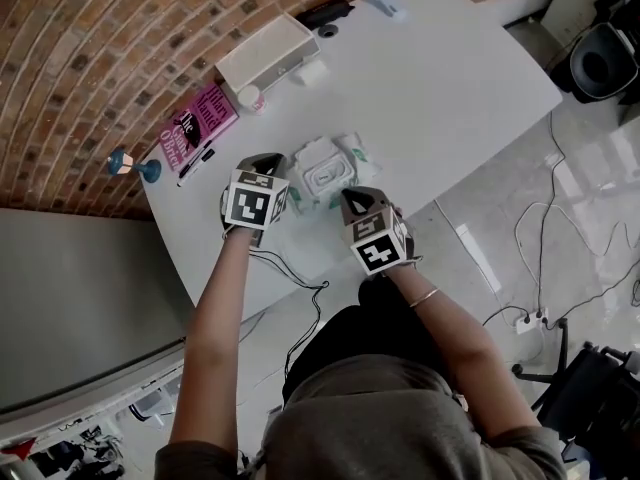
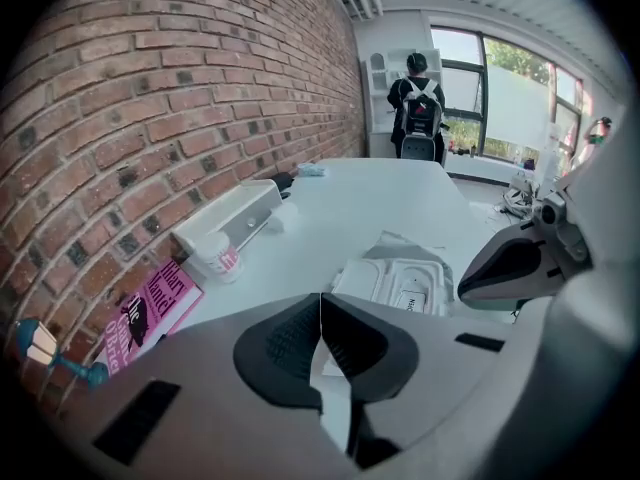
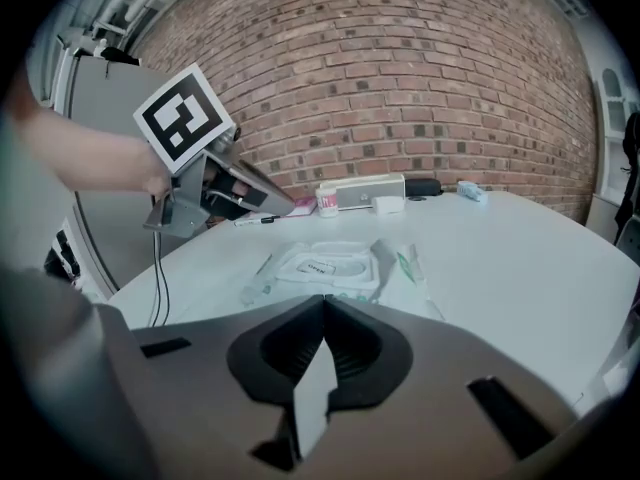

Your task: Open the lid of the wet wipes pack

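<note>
The wet wipes pack (image 1: 325, 173) lies flat on the white surface (image 1: 450, 88), nearer the person's edge than the wall edge and toward its left end, with its lid down. The left claw (image 2: 320, 303) is pressed together with nothing in it, just beside the pack's left side. The right claw (image 3: 323, 303) is likewise pressed together and empty, at the pack's near side. A pink book (image 1: 200, 123) lies along the wall edge.
</note>
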The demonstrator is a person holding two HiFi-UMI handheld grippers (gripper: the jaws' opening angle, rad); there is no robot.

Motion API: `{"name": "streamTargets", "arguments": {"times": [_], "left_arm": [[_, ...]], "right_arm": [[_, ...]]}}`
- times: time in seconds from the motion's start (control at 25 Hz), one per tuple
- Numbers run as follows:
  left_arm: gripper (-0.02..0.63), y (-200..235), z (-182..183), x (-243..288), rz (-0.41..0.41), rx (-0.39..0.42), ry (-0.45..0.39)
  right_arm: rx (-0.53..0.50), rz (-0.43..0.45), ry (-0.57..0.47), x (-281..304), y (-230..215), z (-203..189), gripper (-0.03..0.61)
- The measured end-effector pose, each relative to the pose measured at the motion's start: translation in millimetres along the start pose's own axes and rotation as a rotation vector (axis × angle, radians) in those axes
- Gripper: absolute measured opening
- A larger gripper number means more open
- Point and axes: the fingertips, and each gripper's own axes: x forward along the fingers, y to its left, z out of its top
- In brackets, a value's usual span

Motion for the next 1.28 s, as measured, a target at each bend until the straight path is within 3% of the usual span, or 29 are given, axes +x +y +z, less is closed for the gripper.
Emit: {"name": "streamTargets", "arguments": {"times": [0.36,1.0,1.28], "left_arm": [[0.023,8.7,-9.3,-28.1,0.082,-0.129,-0.079],[0.023,17.5,-45.1,-89.0,0.197,-0.440,-0.258],[0.023,16.0,-63.6,-108.8,0.221,-0.505,-0.296]], "right_arm": [[0.025,-0.006,-0.086,-19.3,-1.1,30.9,0.008],[-0.022,-0.009,-0.112,-46.4,-15.1,57.4,0.008],[-0.018,0.000,-0.130,-57.5,-13.0,64.7,0.008]]}}
